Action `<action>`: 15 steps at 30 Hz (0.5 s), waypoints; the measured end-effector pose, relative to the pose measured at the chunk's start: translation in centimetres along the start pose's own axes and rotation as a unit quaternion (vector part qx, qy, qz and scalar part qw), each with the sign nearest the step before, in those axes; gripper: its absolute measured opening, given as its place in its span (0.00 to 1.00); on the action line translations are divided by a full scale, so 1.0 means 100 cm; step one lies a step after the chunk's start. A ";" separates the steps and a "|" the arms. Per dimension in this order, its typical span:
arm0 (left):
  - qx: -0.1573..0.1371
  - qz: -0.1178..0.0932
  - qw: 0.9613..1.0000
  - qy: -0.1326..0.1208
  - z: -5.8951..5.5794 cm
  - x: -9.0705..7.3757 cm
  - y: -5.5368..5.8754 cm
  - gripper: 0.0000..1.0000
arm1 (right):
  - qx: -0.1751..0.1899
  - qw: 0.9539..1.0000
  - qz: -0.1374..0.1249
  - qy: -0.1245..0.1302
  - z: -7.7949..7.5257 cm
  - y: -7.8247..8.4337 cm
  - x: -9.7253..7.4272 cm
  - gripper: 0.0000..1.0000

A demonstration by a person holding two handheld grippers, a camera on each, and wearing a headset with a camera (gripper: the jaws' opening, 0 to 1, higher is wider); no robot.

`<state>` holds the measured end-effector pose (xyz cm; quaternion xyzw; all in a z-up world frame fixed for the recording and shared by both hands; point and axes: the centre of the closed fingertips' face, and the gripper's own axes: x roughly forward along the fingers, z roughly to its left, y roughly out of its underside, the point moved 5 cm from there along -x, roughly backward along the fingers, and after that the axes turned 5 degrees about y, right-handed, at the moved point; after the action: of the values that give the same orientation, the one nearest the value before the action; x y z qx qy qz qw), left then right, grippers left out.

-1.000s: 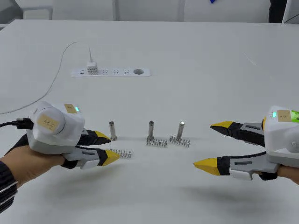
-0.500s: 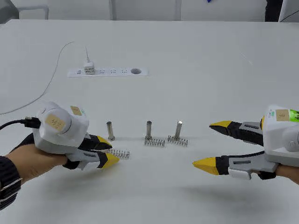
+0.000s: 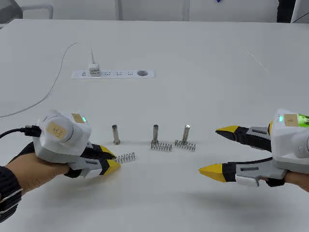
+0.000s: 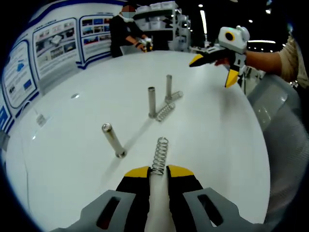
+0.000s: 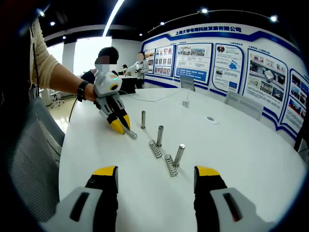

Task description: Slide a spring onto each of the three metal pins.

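Three metal pins stand upright in a row on the white table: left pin (image 3: 115, 134), middle pin (image 3: 155, 134), right pin (image 3: 186, 132). One spring (image 3: 161, 146) lies at the middle pin's foot, and another spring (image 3: 185, 145) at the right pin's foot. A third spring (image 3: 124, 157) (image 4: 160, 153) lies in front of the left pin (image 4: 112, 140). My left gripper (image 3: 110, 162) (image 4: 158, 170) is shut on its near end. My right gripper (image 3: 218, 150) (image 5: 154, 173) hovers open to the right of the pins, with nothing between its jaws.
A white power strip (image 3: 113, 74) with a plugged charger (image 3: 94, 70) and a cable (image 3: 53, 87) lies farther back on the table. Bare table surface (image 3: 159, 193) lies in front of the pins. People stand at the far end (image 5: 140, 63).
My left gripper has lowered and its jaws have closed from open onto the near end of the left spring. The right gripper has stayed put.
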<state>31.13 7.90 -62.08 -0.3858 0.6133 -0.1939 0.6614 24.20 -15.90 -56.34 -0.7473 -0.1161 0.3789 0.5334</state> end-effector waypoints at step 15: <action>0.011 0.001 1.000 -0.009 0.000 -0.003 0.000 0.11 | -0.011 1.000 -0.002 -0.010 0.005 -0.005 0.003 0.63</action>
<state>31.07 8.09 -61.90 -0.3799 0.6056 -0.1965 0.6711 24.19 -15.21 -56.13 -0.7492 -0.1265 0.3840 0.5247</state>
